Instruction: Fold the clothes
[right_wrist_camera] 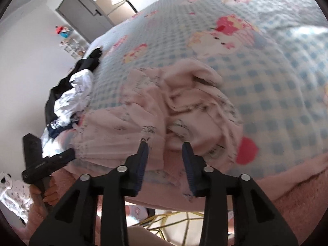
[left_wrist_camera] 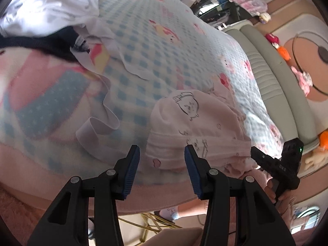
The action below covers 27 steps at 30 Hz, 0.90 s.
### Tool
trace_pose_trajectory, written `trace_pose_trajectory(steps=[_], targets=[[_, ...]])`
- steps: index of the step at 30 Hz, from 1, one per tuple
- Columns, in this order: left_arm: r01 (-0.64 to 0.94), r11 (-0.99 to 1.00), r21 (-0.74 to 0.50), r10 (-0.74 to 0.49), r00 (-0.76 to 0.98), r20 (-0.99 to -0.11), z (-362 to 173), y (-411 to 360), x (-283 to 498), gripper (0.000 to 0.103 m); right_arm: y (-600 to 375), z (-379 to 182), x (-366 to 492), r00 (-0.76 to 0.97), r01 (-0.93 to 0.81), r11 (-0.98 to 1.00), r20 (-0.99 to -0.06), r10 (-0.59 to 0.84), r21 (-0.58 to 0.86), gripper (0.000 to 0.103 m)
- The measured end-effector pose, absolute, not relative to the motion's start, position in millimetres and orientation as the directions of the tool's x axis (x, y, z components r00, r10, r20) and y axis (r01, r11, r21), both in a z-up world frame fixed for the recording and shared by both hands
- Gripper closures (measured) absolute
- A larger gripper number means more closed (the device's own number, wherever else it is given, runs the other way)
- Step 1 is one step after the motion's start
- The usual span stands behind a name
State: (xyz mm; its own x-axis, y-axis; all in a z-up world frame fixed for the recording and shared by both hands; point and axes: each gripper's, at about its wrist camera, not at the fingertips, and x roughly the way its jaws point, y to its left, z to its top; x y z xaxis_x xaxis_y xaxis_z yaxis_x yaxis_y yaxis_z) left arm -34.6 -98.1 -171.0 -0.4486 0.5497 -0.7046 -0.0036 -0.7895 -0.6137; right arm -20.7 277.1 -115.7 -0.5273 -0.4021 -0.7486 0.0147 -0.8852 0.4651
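Right wrist view blurred, pink garment [right_wrist_camera: 164, 110] crumpled

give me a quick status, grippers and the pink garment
Left gripper open, right gripper open, neither gripping. Pink garment crumpled at bed edge, unfolded. White and dark clothes pile off to the side, not in the way.

A pale pink cotton garment [left_wrist_camera: 196, 127] bears black line-drawn cartoon faces; the quilted bedspread [left_wrist_camera: 155, 47] shows blue-and-white checks with pink-red cartoon cats; crumpled white fabric [left_wrist_camera: 51, 6] lies over navy cloth [left_wrist_camera: 41, 43]
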Motion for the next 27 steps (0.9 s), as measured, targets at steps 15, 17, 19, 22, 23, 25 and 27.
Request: trace_pose_trajectory(steps=[15,17,19,22,23,25,27], targets=[[-0.102,-0.809,-0.579,0.517,-0.594,-0.616,-101.8,-92.6,-24.0,0.090,261.6,-89.2,-23.8,-0.523,0.108,-0.738,-0.593,-0.612,0.666,0.099],[-0.084,-0.824,-0.560,0.485,-0.614,-0.622,-96.4,-99.6,-27.1,0.090,269.9,-85.0,-20.0,-0.540,0.101,-0.715,-0.565,-0.623,0.692,0.099],[-0.030,-0.819,-0.573,0.481,-0.582,-0.656,-110.3,-106.6,-30.7,0.090,274.5,-96.0,-18.4,-0.533,0.061,-0.739,-0.604,-0.592,0.671,0.099],[0.012,-0.821,-0.571,0.480,-0.526,-0.702,-136.6,-105.8,-24.3,0.087,281.5,-112.6,-16.0,-0.518,0.001,-0.773,-0.660,-0.543,0.635,0.099],[0.013,-0.826,-0.564,0.479,-0.511,-0.713,-142.6,-103.9,-20.9,0.082,283.8,-118.1,-15.2,-0.512,-0.019,-0.783,-0.678,-0.527,0.622,0.099],[-0.020,-0.833,-0.553,0.490,-0.490,-0.721,-146.3,-96.7,-15.5,0.069,288.5,-129.2,-13.7,-0.499,-0.058,-0.802,-0.713,-0.492,0.594,0.099],[-0.050,-0.832,-0.553,0.507,-0.473,-0.721,-146.8,-89.7,-13.6,0.065,289.2,-134.5,-13.0,-0.493,-0.076,-0.813,-0.730,-0.473,0.578,0.099]])
